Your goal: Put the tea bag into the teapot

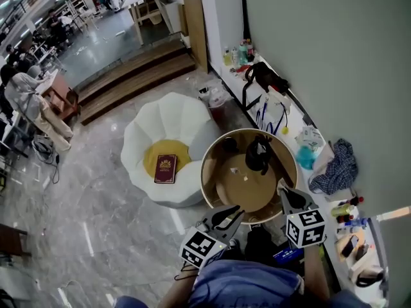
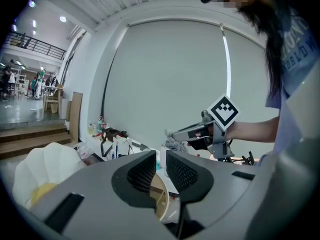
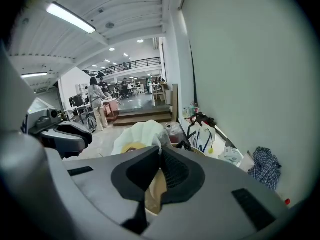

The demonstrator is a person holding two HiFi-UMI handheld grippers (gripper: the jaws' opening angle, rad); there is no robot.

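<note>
A round wooden table (image 1: 225,188) stands just in front of me. On it sits a black teapot (image 1: 258,154), and near the middle lies a small pale scrap (image 1: 244,178) that may be the tea bag. Both grippers hover at the table's near rim, well short of the teapot. My left gripper (image 1: 231,212) (image 2: 160,156) has its jaws a narrow gap apart with nothing between them. The right gripper (image 1: 284,191) (image 3: 160,151) has its jaw tips touching and holds nothing. The teapot is hidden in both gripper views.
A white shell-shaped chair (image 1: 168,140) with a yellow cushion and a dark red book (image 1: 166,169) stands left of the table. A white counter (image 1: 292,117) with bottles, a black bag and a blue checked cloth (image 1: 337,167) runs along the right wall. Steps (image 1: 128,76) lie beyond.
</note>
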